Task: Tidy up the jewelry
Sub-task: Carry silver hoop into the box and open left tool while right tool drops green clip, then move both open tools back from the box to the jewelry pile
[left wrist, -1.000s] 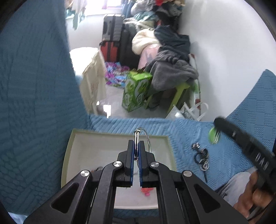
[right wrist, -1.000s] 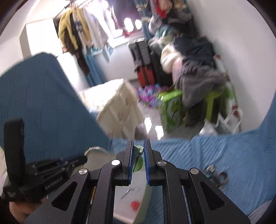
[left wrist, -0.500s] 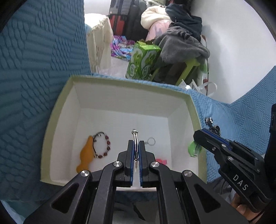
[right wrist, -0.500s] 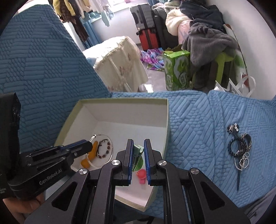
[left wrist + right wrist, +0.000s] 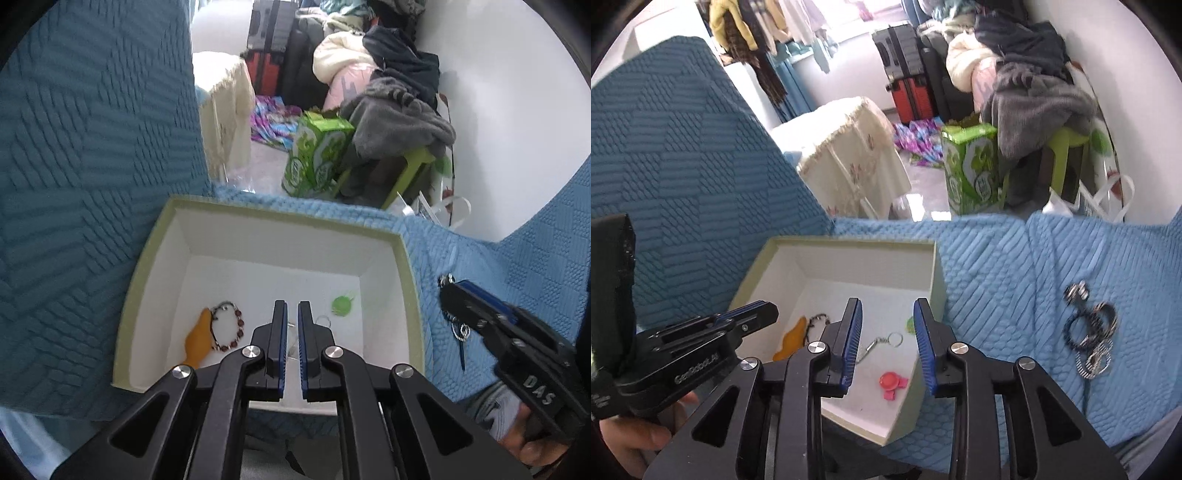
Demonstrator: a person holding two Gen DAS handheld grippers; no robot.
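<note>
An open white box with pale green walls (image 5: 404,258) (image 5: 938,273) sits on the blue quilted sofa. Inside lie an orange piece (image 5: 197,341) (image 5: 792,338), a beaded bracelet (image 5: 231,326), a metal key ring with a pin (image 5: 882,341), a green round piece (image 5: 341,304) (image 5: 911,325) and a pink piece (image 5: 891,384). My left gripper (image 5: 290,314) hovers over the box, jaws slightly parted and empty. My right gripper (image 5: 886,314) is open and empty above the box's right side. A heap of dark and silver jewelry (image 5: 1089,336) (image 5: 460,328) lies on the sofa to the right.
The sofa backrest (image 5: 683,177) rises on the left. Beyond the seat edge are a green carton (image 5: 971,166), a green stool under clothes (image 5: 1067,147), suitcases (image 5: 908,85) and a cloth-covered table (image 5: 849,151).
My left gripper let go of the metal ring and my right gripper let go of the green piece; both now lie in the box. Both jaws have parted, the right widely.
</note>
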